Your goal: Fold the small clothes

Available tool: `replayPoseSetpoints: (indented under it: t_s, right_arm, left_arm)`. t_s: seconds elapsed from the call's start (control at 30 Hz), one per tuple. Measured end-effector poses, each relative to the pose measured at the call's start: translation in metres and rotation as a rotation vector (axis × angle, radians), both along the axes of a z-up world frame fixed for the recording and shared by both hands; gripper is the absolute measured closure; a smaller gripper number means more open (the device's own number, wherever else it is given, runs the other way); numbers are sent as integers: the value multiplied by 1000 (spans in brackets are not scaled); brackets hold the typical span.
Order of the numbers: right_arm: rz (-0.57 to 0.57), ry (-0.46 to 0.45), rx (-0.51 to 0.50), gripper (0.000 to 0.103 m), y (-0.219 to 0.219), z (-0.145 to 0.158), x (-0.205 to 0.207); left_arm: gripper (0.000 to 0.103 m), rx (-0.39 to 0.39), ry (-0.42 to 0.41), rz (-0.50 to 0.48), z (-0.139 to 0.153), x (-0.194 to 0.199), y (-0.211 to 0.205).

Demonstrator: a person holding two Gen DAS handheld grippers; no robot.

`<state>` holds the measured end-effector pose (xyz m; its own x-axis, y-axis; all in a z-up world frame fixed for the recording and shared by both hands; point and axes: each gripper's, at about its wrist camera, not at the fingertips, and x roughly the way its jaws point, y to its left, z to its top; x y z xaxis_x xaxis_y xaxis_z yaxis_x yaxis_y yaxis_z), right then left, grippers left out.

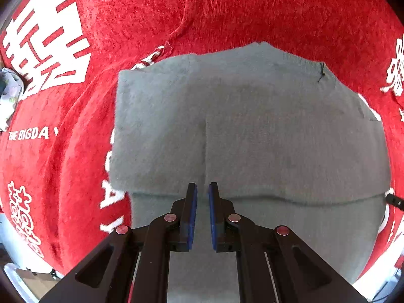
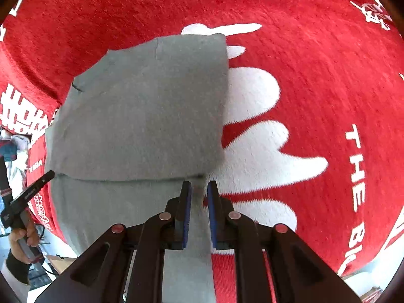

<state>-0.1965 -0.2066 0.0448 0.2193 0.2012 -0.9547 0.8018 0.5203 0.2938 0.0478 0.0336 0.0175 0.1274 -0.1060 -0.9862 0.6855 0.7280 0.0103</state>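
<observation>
Both tongs, left (image 1: pixel 202 186) and right (image 2: pixel 199 185), hang nearly closed and empty over my grey garment (image 1: pixel 242 131), folded flat mid-frame on the red cloth (image 1: pixel 252 7), ready for smoothing.

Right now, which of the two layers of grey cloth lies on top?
The far layer of the grey garment: its folded edge overlaps the near layer, which runs under the left hand-held gripper.

One grey garment (image 1: pixel 247 131), one red blanket (image 1: pixel 252 10), two claws.
</observation>
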Motion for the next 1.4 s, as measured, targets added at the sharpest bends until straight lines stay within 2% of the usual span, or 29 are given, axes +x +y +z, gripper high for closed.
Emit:
replayPoseSetpoints:
  t_s: [0.2, 0.27, 0.33, 0.5, 0.53, 0.57, 0.6, 0.63, 0.7, 0.77, 0.87, 1.0, 1.07, 1.17, 1.33, 1.4]
  right_arm:
    - [-18, -27, 12, 86, 17, 14, 3]
    - [-10, -33, 15, 77, 26, 16, 13]
    - [-4, -41, 20, 57, 34, 19, 20]
    - [14, -64, 30, 54, 52, 22, 40]
    - [19, -66, 32, 53, 56, 22, 43]
    - [22, -67, 33, 53, 58, 22, 45]
    - [25, -69, 37, 53, 61, 21, 48]
    - [27, -70, 42, 53, 63, 20, 50]
    - [29, -72, 44, 53, 67, 20, 51]
    - [29, -73, 46, 52, 71, 20, 53]
    - [31, -84, 37, 40, 75, 22, 55]
    - [34, -116, 9, 19, 83, 31, 56]
    - [32, -122, -2, 18, 86, 35, 55]
    - [11, -140, 5, 3, 90, 37, 53]
    - [-9, -132, 42, 0, 100, 34, 49]
    - [-10, -121, 53, 0, 105, 32, 48]
  left_arm:
    - [92, -14, 16, 5, 12, -9, 13]
    - [92, -3, 9, 16, 14, -13, 18]
    - [92, 17, 9, 28, 14, -14, 21]
    - [92, 13, 18, 46, 13, -17, 32]
    - [88, 15, 24, 50, 12, -18, 34]
    - [72, 18, 29, 55, 11, -18, 35]
    - [16, 26, 33, 63, 9, -17, 37]
    - [2, 41, 25, 77, 9, -16, 39]
    - [1, 51, -21, 79, 14, -19, 41]
    - [1, 48, -15, 79, 16, -19, 43]
    - [1, 44, -20, 96, 20, -17, 45]
    - [1, 46, -30, 115, 22, -14, 47]
    - [1, 52, -24, 107, 22, -15, 48]
    - [1, 48, -13, 93, 22, -16, 51]
    - [1, 43, 6, 84, 24, -19, 57]
    - [1, 67, 16, 86, 24, -21, 59]
